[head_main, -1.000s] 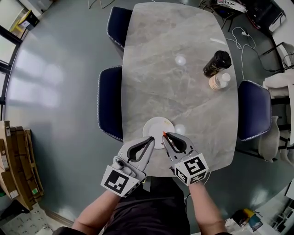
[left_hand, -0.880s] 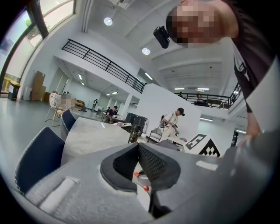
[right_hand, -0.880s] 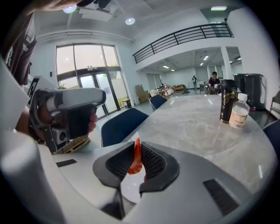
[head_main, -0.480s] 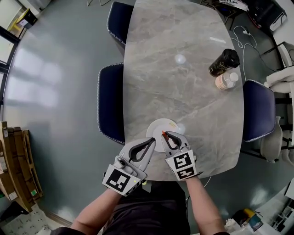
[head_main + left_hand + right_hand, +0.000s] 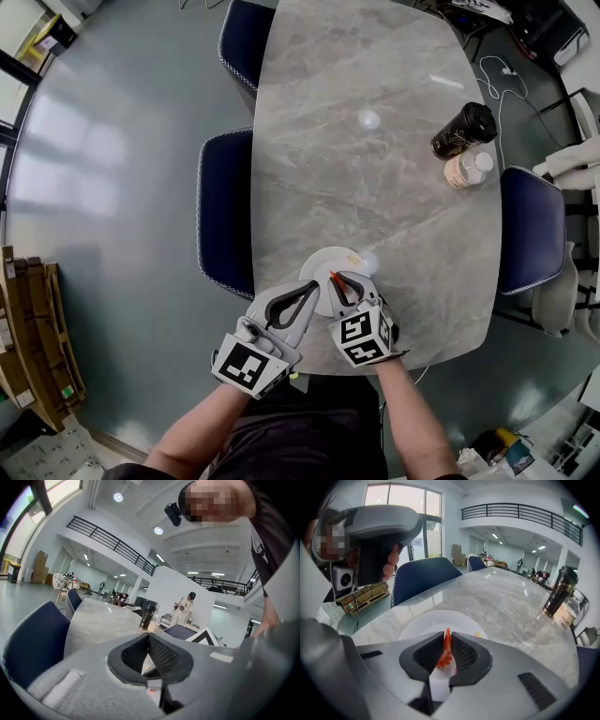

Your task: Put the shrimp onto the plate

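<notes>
A small orange-red shrimp (image 5: 446,651) is pinched between the jaws of my right gripper (image 5: 446,649), tail pointing up; in the head view the shrimp (image 5: 334,278) shows as an orange tip at the right gripper (image 5: 337,284). The white plate (image 5: 323,262) lies on the grey marble table (image 5: 375,178) near its front edge, right beneath and ahead of the right gripper; in the right gripper view the plate (image 5: 426,623) sits just past the jaws. My left gripper (image 5: 307,290) is shut with nothing in it, just left of the plate's near rim (image 5: 148,638).
A black tumbler (image 5: 465,127) and a tan lidded jar (image 5: 466,168) stand at the table's far right. Dark blue chairs (image 5: 222,211) flank the table on the left and right (image 5: 531,230). A person (image 5: 185,607) stands in the distance beyond the table.
The right gripper has moved left and forward over the plate's near rim with the shrimp in it. The left gripper has barely moved.
</notes>
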